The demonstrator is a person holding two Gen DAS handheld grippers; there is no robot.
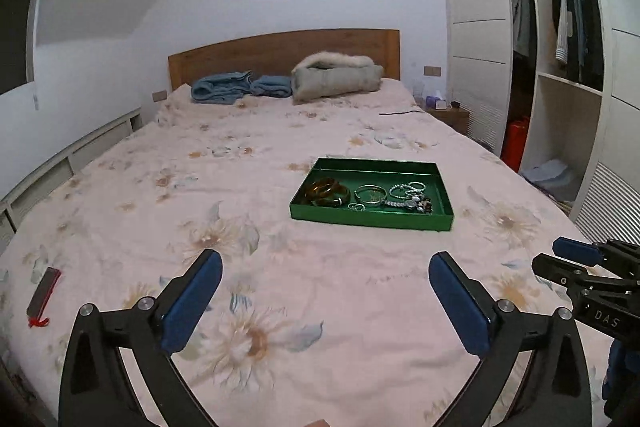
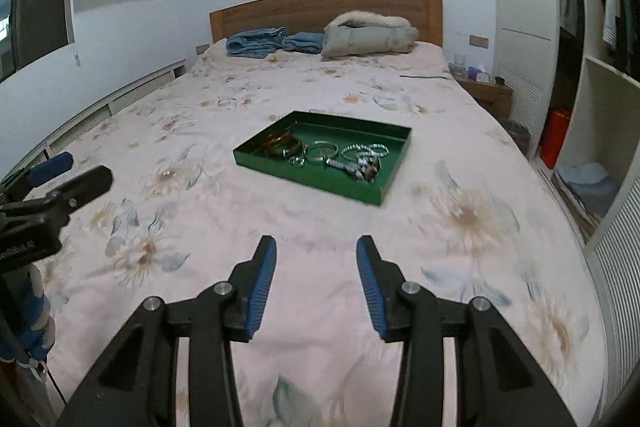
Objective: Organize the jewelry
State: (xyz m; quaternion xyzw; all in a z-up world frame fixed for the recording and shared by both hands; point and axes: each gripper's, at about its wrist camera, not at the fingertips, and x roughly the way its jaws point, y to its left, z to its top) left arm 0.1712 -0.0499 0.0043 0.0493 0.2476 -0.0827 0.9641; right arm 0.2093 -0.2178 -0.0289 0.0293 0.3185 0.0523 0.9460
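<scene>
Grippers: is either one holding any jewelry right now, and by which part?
Nothing is held. The left gripper and right gripper are both open and empty.

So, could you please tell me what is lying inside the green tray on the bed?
The green tray holds amber bangles, a silver bangle, small rings, beaded bracelets and a watch. Anything beneath that pile is hidden.

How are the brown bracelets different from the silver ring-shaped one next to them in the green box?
The brown bangles look amber and thick; the silver bangle is thin and shiny grey. The brown bangles lie stacked, overlapping at the left end of the green tray; the silver bangle lies alone, flat, nearer the middle. Both are round hoops resting inside the same tray, and neither gripper touches them.
</scene>
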